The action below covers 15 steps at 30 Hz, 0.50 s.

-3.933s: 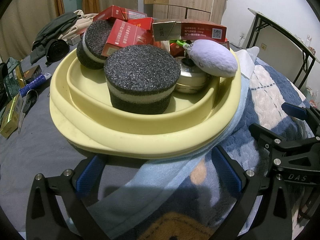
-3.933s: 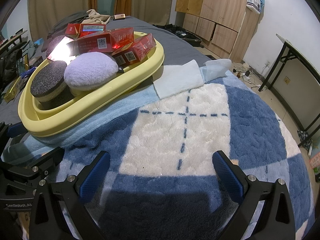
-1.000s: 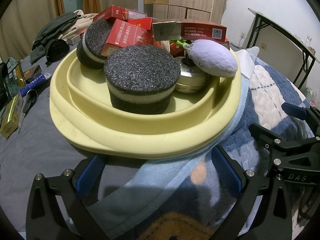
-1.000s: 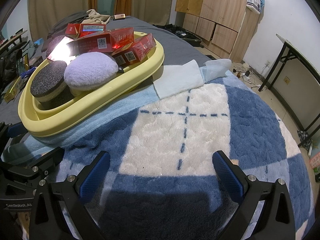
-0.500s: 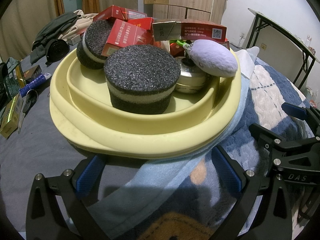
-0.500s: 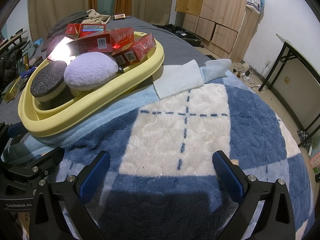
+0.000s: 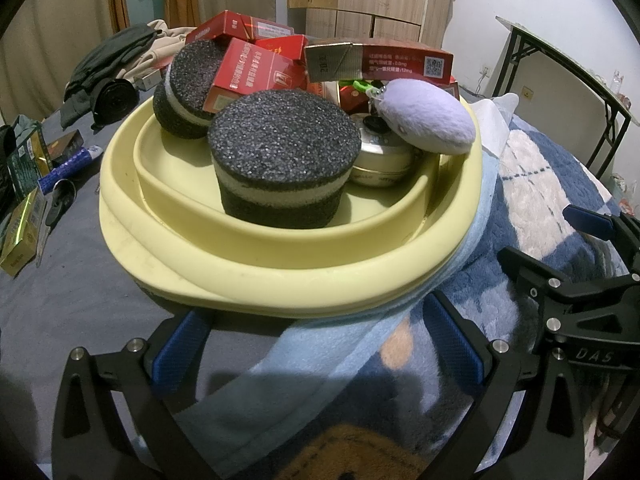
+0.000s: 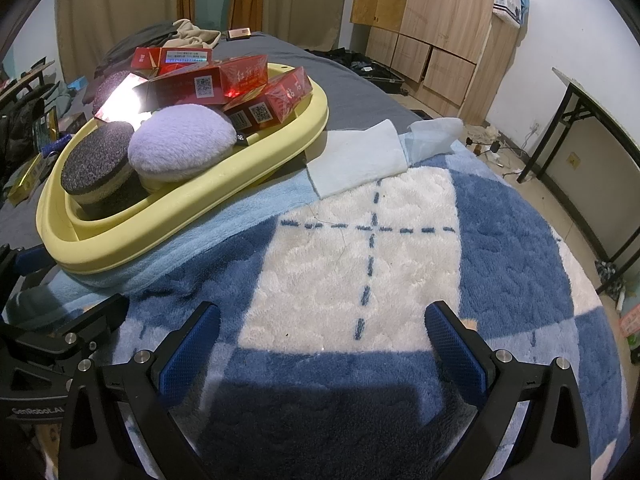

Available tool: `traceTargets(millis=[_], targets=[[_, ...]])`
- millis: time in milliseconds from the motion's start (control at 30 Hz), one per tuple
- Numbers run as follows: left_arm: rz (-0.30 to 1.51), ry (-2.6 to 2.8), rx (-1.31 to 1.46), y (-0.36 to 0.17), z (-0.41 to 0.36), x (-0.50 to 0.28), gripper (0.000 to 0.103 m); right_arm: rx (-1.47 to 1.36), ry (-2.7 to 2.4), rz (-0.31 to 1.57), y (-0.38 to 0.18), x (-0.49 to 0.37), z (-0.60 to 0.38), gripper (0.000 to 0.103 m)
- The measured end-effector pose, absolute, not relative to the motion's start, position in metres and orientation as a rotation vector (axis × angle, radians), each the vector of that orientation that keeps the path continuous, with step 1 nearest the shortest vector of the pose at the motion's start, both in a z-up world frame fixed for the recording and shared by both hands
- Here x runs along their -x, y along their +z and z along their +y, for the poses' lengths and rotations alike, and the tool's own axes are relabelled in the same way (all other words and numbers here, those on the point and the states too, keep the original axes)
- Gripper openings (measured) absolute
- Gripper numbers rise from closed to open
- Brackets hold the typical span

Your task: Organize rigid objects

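Filling yellow basin (image 7: 280, 276): sponges (image 7: 280, 156), red boxes (image 7: 256, 72), tin, puff (blue-white blanket (image 8: 360, 264) right); both grippers (image 7: 320, 344) (image 8: 320, 340) wide, empty.

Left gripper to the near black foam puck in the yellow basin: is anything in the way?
Only the yellow basin itself. Its raised double rim sits between the open left gripper and the near foam puck, so a level approach meets the rim. Nothing rests on the puck, so from above it looks reachable.
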<state>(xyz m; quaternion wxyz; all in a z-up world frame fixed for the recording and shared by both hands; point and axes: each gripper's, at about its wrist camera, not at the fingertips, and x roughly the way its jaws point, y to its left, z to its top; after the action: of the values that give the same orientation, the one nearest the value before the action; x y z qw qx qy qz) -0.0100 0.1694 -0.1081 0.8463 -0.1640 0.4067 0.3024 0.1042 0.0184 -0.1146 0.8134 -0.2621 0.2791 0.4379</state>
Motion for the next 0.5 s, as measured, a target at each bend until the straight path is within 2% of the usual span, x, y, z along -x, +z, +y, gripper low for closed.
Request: traceTargets(millis=[500], targets=[[0.858,0.638,0.345,-0.1079,0.1693,0.0102,0.103,0.556,0.938,0.599,-0.1134,-0.1065,0.0166,0.103]])
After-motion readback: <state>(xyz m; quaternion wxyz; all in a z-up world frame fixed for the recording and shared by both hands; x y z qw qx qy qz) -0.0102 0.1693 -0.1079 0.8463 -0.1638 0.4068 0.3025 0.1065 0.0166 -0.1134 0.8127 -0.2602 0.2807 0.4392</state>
